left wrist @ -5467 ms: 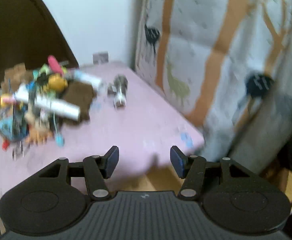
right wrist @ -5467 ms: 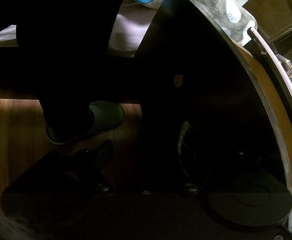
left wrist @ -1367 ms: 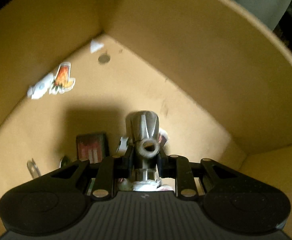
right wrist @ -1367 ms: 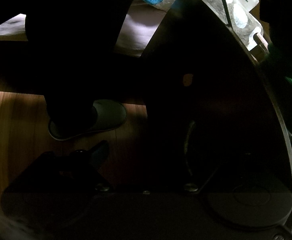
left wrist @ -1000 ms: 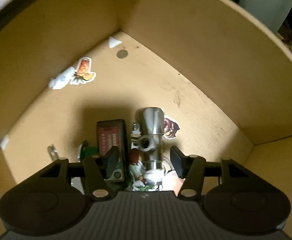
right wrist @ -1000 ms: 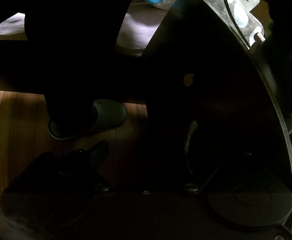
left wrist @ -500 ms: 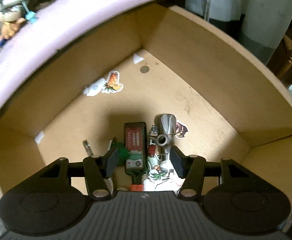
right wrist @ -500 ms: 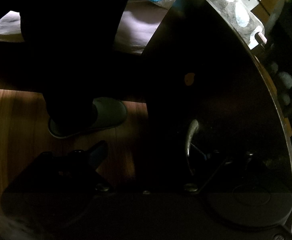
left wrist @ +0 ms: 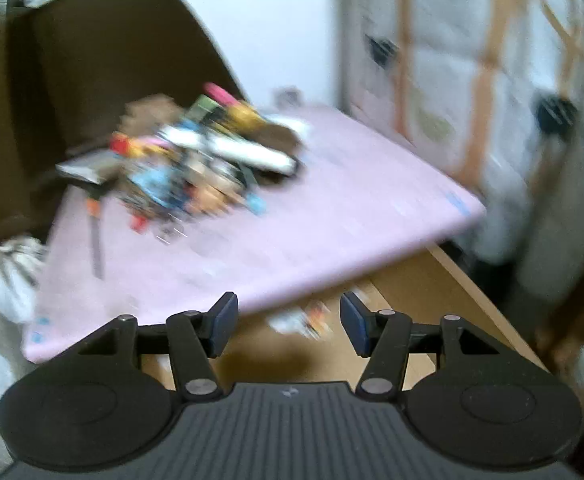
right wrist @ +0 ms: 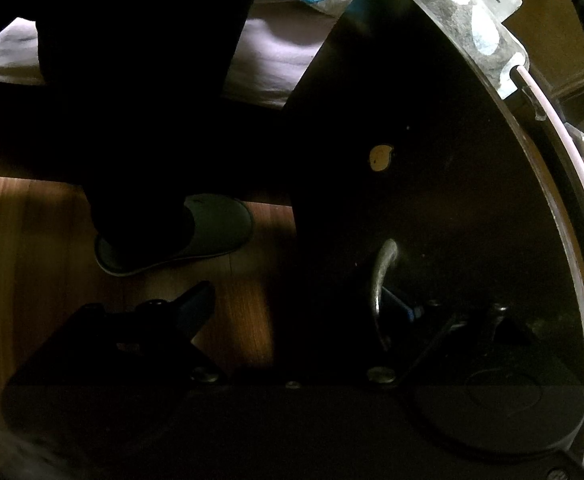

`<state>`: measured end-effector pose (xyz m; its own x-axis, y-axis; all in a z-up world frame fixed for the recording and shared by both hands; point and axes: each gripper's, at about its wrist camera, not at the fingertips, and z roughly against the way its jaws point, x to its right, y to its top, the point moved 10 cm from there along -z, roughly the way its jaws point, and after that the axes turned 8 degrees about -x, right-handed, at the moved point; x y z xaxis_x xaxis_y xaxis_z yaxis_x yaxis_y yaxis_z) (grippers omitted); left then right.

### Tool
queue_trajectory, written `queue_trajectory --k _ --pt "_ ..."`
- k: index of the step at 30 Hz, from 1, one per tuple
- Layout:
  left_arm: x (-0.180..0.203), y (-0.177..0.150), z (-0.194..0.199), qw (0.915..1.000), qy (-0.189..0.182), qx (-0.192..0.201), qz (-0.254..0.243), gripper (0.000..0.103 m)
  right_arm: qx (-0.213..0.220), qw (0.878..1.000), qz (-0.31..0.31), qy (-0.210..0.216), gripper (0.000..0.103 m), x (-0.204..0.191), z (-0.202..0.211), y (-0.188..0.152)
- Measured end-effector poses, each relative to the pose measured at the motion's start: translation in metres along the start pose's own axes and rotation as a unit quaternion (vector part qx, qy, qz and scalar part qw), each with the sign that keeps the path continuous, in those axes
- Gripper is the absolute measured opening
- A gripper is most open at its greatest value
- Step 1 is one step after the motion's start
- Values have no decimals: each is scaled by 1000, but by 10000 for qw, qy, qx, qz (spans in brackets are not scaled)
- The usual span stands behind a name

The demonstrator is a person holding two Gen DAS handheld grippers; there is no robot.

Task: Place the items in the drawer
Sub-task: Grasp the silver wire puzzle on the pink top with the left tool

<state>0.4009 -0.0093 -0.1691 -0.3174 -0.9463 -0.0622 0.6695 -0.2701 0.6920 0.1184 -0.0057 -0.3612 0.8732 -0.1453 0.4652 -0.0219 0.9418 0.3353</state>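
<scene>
The left gripper hangs above the open drawer with its fingers spread and nothing between them. The remaining items sit in a heap on the pink desk, well apart from the gripper; a slice of the drawer floor shows under the desk edge, with a small sticker on it.

The main risk, as I judge it, lies in the next pick. The heap is a tangle of small, mixed things — closing on one piece could drag its neighbours along, scatter them across the desk, or tip something over the edge and onto the floor instead of into the drawer. A second risk is on the other side: the right gripper sits at the metal handle on the dark drawer front, and if that contact slips the drawer may shift while the left comes over it.

Much is hard to read. The left view is smeared by motion, so single items in the heap cannot be named. The right view is nearly black; one finger stands out toward the wooden floor near a slipper, the other is by the handle, so the fingers are apart — whether one truly hooks the handle I cannot tell.
</scene>
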Motion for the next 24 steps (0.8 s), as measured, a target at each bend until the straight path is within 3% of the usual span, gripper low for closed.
queue_trajectory --k 5,14,22,24 --pt "-29 26 -14 9989 256 259 292 55 16 10000 24 -5 92 -1 -1 1" --pt "-77 44 -65 9969 602 184 461 52 46 10000 65 -13 93 -2 -2 2" --pt "-82 49 -94 9985 435 40 318 52 62 9999 92 -32 96 -4 -2 3" --pt "-83 49 -98 9988 331 24 347 41 65 9999 100 -35 96 -5 -2 3"
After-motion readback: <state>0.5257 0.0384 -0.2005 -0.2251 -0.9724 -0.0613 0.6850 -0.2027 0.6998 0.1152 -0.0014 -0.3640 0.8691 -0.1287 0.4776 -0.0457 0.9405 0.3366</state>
